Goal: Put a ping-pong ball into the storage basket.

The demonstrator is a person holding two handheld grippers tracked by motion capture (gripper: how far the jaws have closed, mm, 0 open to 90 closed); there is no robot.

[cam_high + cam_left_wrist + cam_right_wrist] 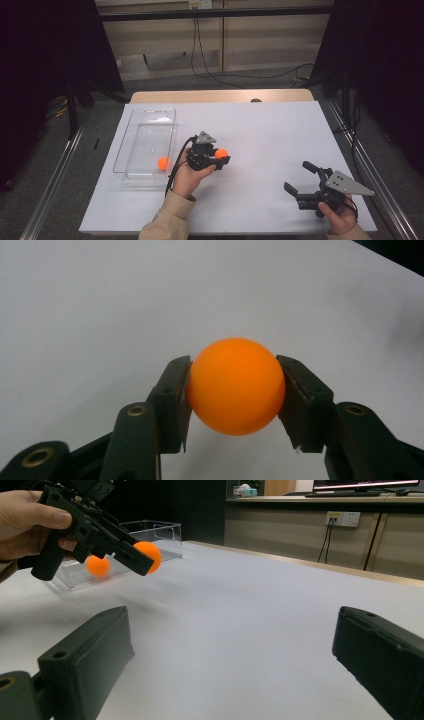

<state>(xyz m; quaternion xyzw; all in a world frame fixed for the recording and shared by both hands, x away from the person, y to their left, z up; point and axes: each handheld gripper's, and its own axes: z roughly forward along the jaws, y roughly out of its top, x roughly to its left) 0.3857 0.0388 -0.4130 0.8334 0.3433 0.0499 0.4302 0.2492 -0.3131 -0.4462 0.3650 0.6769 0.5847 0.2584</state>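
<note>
In the high view, the left gripper sits just left of the frame's centre, held in the person's left hand, whose beige sleeve comes up from the bottom edge. Its jaws are closed on an orange ball, which shows at the gripper's right-hand tip, raised over the white sheet that covers the table. In the left gripper view the same orange ball lies in the middle of the frame, pinched on both sides by the two black jaws, with the plain white sheet behind it.

A second orange ball lies inside the clear plastic bin, at the bin's lower right corner in the high view, just left of the left hand. The bin stands on the left part of the sheet, its long side running up the frame.

The right gripper is in the lower right of the high view, held in the person's right hand and well apart from the left one. Its jaws stand wide open with nothing between them. In the right gripper view those two jaws rise from the lower left and lower right corners with bare white sheet between them; at the upper left of that frame the left gripper grips its orange ball, and the second orange ball shows in the clear plastic bin behind it.
</note>
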